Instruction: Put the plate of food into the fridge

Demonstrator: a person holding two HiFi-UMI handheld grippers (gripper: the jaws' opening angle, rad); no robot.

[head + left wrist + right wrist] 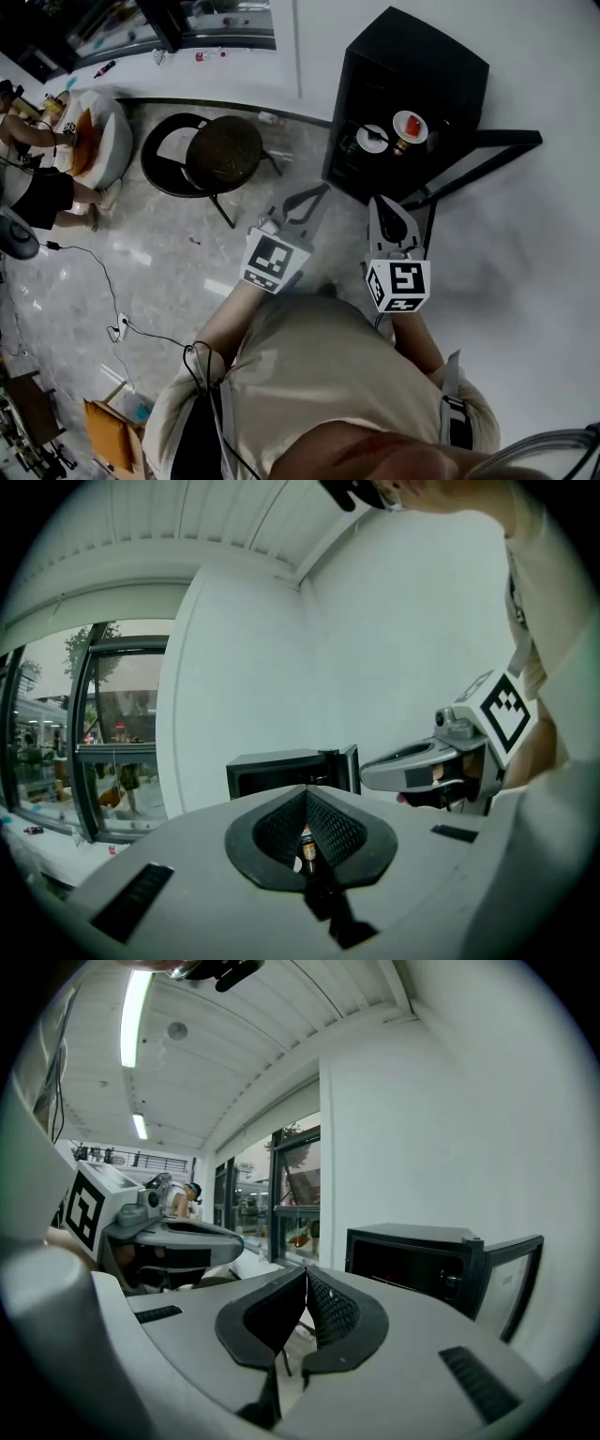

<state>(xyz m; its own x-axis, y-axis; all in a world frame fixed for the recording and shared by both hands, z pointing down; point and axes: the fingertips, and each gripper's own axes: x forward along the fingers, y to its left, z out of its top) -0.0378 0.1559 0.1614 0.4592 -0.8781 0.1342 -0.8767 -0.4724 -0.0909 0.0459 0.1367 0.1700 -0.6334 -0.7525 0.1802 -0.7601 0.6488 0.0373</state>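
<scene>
A small black fridge [412, 84] stands against the white wall with its door [487, 145] swung open to the right. Inside it I see a white plate with red food [410, 126], a second white dish [372, 139] beside it, and a small bottle [307, 847]. My left gripper [317, 194] and right gripper [380, 202] hover side by side just in front of the opening, both shut and empty. In the left gripper view the jaws [307, 794] meet before the fridge [291, 769]. In the right gripper view the jaws [307, 1274] meet left of the fridge [422, 1260].
A round dark stool [223, 153] and a black round tray [167, 155] stand on the marble floor left of the fridge. A person [42, 192] sits by a beanbag [98, 136] at far left. Cables and a power strip [117, 328] lie on the floor.
</scene>
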